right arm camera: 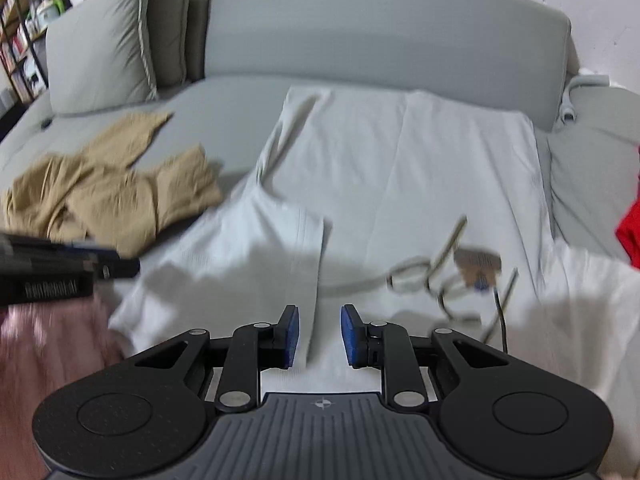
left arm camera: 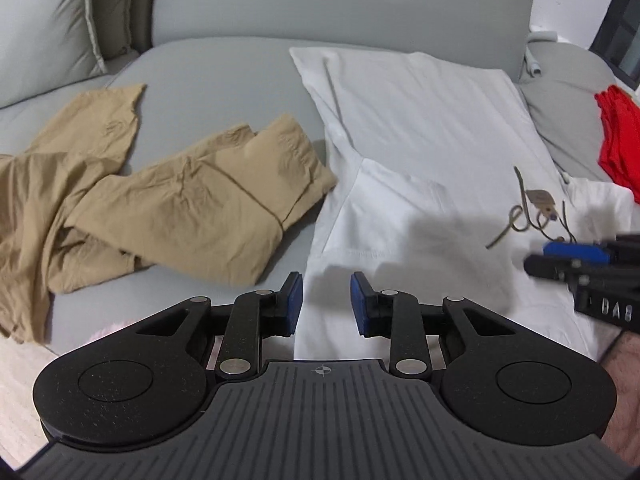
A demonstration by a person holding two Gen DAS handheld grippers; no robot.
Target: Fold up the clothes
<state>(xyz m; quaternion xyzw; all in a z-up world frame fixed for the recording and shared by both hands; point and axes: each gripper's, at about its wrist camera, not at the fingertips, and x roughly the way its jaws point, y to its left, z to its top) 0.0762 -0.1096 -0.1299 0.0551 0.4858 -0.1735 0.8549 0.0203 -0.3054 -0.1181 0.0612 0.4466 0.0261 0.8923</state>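
Left wrist view: the left hand-held gripper [left arm camera: 326, 304] hangs low over the near edge of the white garment [left arm camera: 420, 152], blue pads [left arm camera: 294, 300] apart, nothing between them. At the right edge of this view the right hand-held gripper [left arm camera: 568, 258] enters side-on and motion-blurred; only its tip shows. Right wrist view gives it head-on: right hand-held gripper [right arm camera: 319, 336] released, pads [right arm camera: 352, 336] spread above a folded edge of the white garment [right arm camera: 400, 168], not touching cloth that I can make out. This whole view is smeared, detail poor.

Hidden or cut off:
- red garment [left arm camera: 618, 140], cropped by the frame at far right, lying on a grey cushion [left arm camera: 568, 92]
- tan garment [left arm camera: 180, 208], its left part running out of frame
- a pink fuzzy surface [right arm camera: 52, 328] at lower left (identity unclear)
- printed graphic [left arm camera: 536, 212] on the white garment, thin looping lines plus a small tan patch; not legible

Counts: three garments (one white, one tan, one red), two grippers, one pale pillow [left arm camera: 44, 20] at upper left.

White garment lies spread on the grey sofa seat [left arm camera: 224, 68], centre to right, one sleeve folded inward. Tan garment sits crumpled just beside it on the left, edges touching or nearly so; I cannot tell which. Both grippers point toward the sofa backrest [right arm camera: 384, 32], roughly level, side by side.
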